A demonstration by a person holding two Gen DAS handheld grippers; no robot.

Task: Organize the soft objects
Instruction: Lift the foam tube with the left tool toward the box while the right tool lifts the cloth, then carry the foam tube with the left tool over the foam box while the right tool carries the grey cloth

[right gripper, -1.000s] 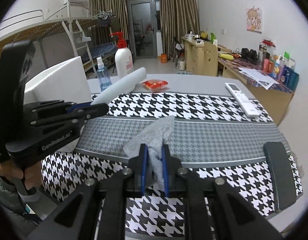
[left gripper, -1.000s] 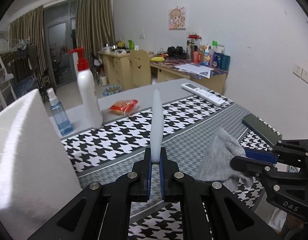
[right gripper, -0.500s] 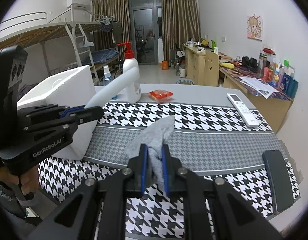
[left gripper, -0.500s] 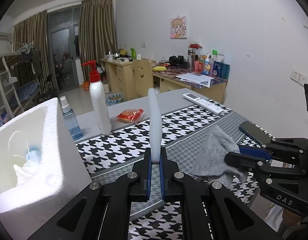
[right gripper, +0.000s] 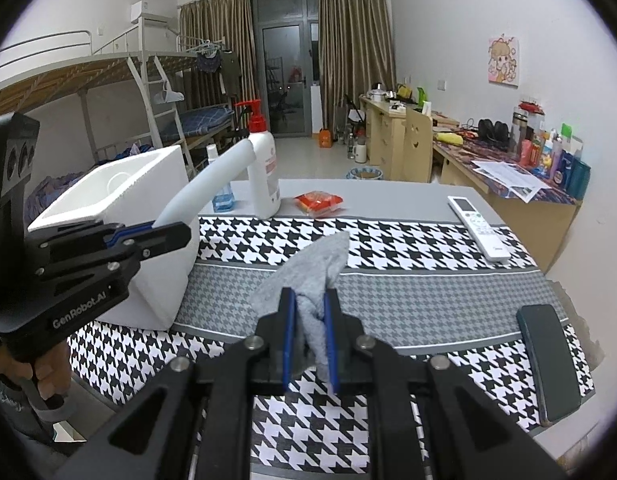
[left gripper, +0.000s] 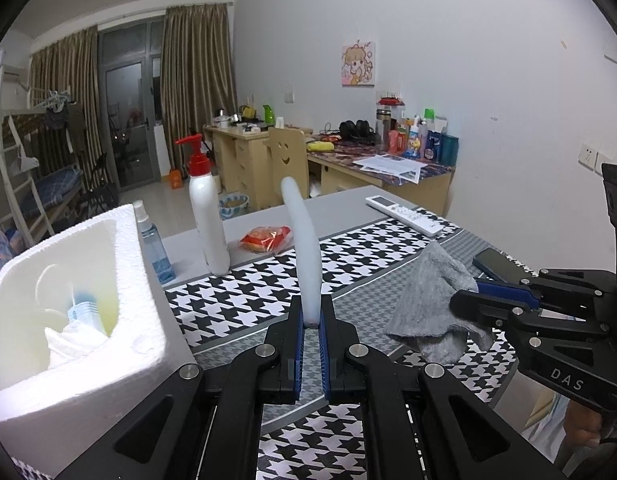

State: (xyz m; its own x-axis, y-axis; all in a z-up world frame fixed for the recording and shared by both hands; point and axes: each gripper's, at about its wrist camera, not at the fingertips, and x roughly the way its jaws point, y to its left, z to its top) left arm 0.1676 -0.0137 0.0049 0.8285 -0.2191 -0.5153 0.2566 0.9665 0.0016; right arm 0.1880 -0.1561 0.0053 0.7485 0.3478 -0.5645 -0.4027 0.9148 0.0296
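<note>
Currently a white foam tube [left gripper: 304,256] is pinched in the left gripper [left gripper: 311,326] and a grey cloth [right gripper: 312,280] in the right gripper [right gripper: 311,320]; left of both, the foam box [left gripper: 120,264] could be knocked by the tube's long free end.

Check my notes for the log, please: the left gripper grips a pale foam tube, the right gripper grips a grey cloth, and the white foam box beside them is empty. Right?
One error: the white foam box is not empty. The left wrist view shows white crumpled material and a pale blue item inside it. The rest holds: the left gripper has its jaws shut on the pale foam tube, and the right gripper on the grey cloth.
</note>
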